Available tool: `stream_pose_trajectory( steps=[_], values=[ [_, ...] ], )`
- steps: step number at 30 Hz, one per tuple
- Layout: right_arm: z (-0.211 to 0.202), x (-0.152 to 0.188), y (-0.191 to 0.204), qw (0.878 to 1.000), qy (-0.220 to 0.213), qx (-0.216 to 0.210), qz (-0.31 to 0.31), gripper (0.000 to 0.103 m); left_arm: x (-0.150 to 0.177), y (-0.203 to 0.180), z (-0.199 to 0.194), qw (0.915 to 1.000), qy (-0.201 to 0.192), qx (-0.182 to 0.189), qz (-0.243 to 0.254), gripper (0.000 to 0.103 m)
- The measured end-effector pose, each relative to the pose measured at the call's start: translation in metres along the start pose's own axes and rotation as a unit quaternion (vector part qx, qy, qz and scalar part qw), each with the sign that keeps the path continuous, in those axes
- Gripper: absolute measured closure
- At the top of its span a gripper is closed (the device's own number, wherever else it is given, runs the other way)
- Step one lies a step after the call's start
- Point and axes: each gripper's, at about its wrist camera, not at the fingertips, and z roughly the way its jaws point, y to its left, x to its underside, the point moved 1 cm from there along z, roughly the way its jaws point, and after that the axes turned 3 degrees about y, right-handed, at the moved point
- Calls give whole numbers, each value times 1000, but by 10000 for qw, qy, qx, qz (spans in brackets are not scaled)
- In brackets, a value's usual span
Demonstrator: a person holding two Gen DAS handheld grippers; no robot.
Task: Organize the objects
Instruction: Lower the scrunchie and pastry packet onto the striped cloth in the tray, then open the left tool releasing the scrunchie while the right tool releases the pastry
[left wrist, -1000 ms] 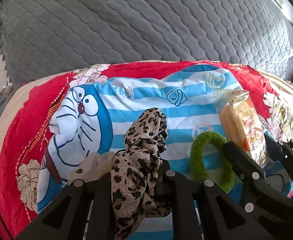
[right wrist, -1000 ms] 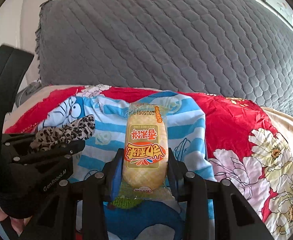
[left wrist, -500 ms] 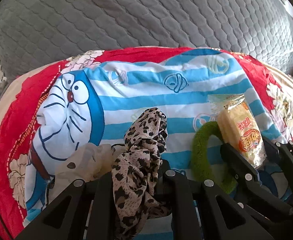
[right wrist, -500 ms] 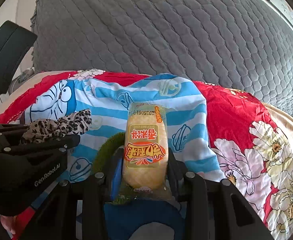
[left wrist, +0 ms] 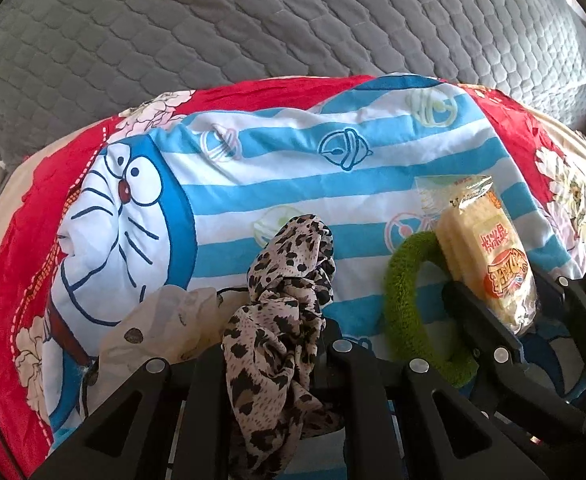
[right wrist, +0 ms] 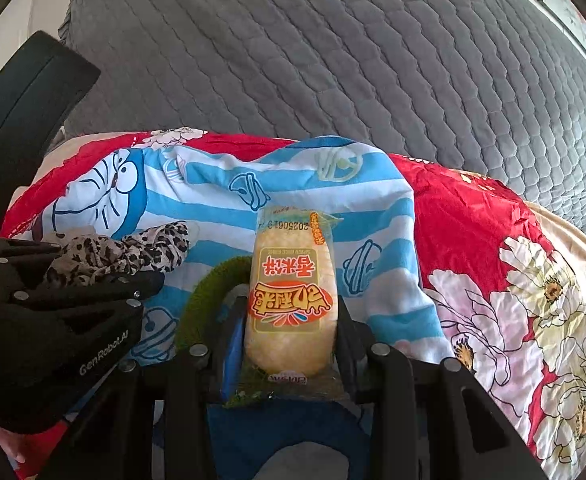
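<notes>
My left gripper (left wrist: pixel 271 344) is shut on a leopard-print scrunchie (left wrist: pixel 289 272), which bulges up between its fingers just above the blue striped cartoon cloth (left wrist: pixel 277 176). To its right, my right gripper (right wrist: pixel 291 320) is shut on a yellow rice-cracker packet (right wrist: pixel 291 300) that stands upright between the jaws. A green hair tie (left wrist: pixel 405 304) lies on the cloth under and between the two grippers. In the right wrist view the left gripper (right wrist: pixel 105 264) with the scrunchie (right wrist: pixel 125 252) sits at the left, beside the green hair tie (right wrist: pixel 209 292).
A beige dotted scrunchie (left wrist: pixel 161 320) lies on the cloth just left of my left gripper. The cloth rests on a red flowered blanket (right wrist: pixel 473 216). A grey quilted cushion (left wrist: pixel 293 20) rises behind it. A person's hand (right wrist: pixel 9 444) shows at the lower left.
My left gripper has sunk toward the cloth with the leopard scrunchie still held. The green hair tie has come into sight beneath the right gripper, which still grips the packet.
</notes>
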Motion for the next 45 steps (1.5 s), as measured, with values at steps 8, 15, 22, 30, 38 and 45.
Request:
stream_pose_trajectory(
  steps=[8, 15, 22, 30, 38, 45],
  values=[
    [0, 0, 0, 10000, 4, -1, -9, 63, 0, 1, 1, 10000, 4, -4, 15, 87],
    [2, 2, 2, 10000, 61, 58, -53, 62, 4, 3, -2, 9999, 66, 76, -24, 82],
    [2, 3, 1, 9999, 138, 43, -47, 61, 11, 7, -10, 9998, 148, 135, -26, 75],
    [2, 5, 9, 9993, 235, 122, -274, 51, 21, 16, -25, 9996, 255, 10, 84, 53],
    [-10, 2, 5, 9995, 188, 63, -240, 44, 32, 31, -46, 9994, 307, -23, 137, 42],
    [-28, -2, 5, 9997, 14, 47, -225, 39, 33, 38, -63, 9997, 110, 188, 91, 37]
  ],
)
